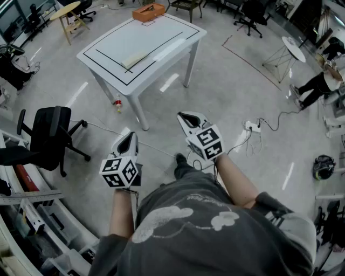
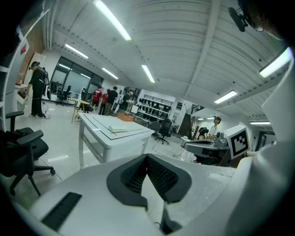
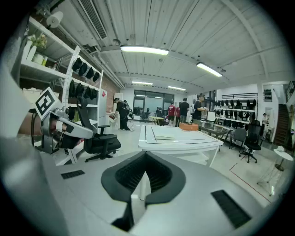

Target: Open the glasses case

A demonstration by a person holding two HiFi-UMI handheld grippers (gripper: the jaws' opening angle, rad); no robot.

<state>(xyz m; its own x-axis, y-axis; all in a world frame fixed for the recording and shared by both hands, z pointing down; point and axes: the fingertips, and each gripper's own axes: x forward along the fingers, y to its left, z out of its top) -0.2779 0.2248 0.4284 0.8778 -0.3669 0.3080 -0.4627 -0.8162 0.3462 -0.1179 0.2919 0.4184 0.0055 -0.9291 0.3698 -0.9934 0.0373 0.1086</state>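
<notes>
Head view looks steeply down on the person's grey shirt and both forearms, held out over bare floor, well short of the white table point(image 1: 161, 32). The left gripper point(image 1: 129, 137) and right gripper point(image 1: 186, 117) each show a marker cube, but from above their jaws are too small to read. On the table, inside its black outline, lies a pale flat item that I take for the glasses case point(image 1: 135, 58), and an orange box point(image 1: 148, 12) sits at the far edge. Neither gripper is near them. A black office chair point(image 1: 51, 129) stands to the left.

Left gripper view supplies what the head view lacks: the left gripper point(image 2: 146, 159) is clenched, its ribbed pads meeting tip to tip with nothing between them. It also shows people standing beyond the table point(image 2: 115, 136). The case point(image 2: 118, 129) is only a thin sliver there.

Right gripper view shows the right gripper point(image 3: 145, 156) likewise clenched and empty, plus wall shelving point(image 3: 85, 69) of dark rounded items that I cannot identify. The case point(image 3: 165, 137) is again seen edge-on, so whether its lid is open or closed cannot be made out.
</notes>
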